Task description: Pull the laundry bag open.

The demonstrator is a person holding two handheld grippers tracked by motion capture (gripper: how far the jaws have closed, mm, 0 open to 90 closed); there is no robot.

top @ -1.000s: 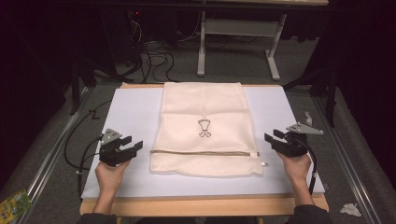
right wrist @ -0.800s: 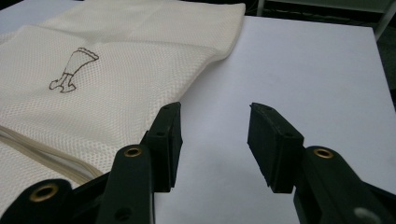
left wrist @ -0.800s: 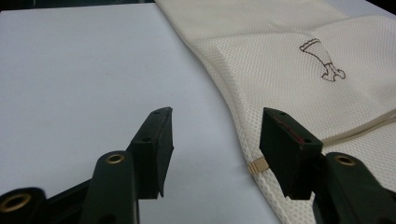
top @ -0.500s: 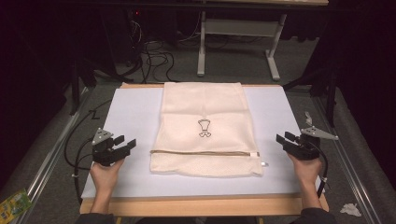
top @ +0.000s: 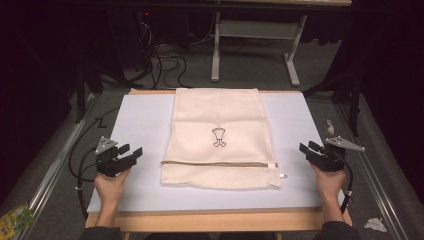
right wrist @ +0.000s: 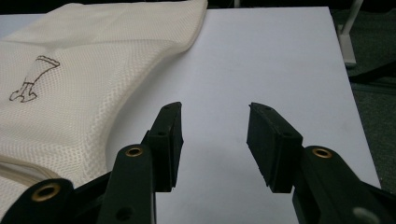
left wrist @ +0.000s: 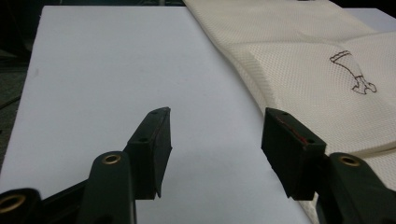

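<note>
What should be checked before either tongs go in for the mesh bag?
1. Left tongs open, nothing between the jaws: ok.
2. Right tongs open and empty, jaws having just narrowed slightly: ok.
3. Mesh bag lying flat on the white board: ok.
4. Zipper closed along its length: looks ok; the pull end is too small to tell.
5. Both tongs clear of the bag: ok.

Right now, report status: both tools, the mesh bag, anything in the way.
Left tool open, right tool open, both empty, either side of the bag. Mesh bag flat on white mat, zipper closed. Nothing in the way.
</note>
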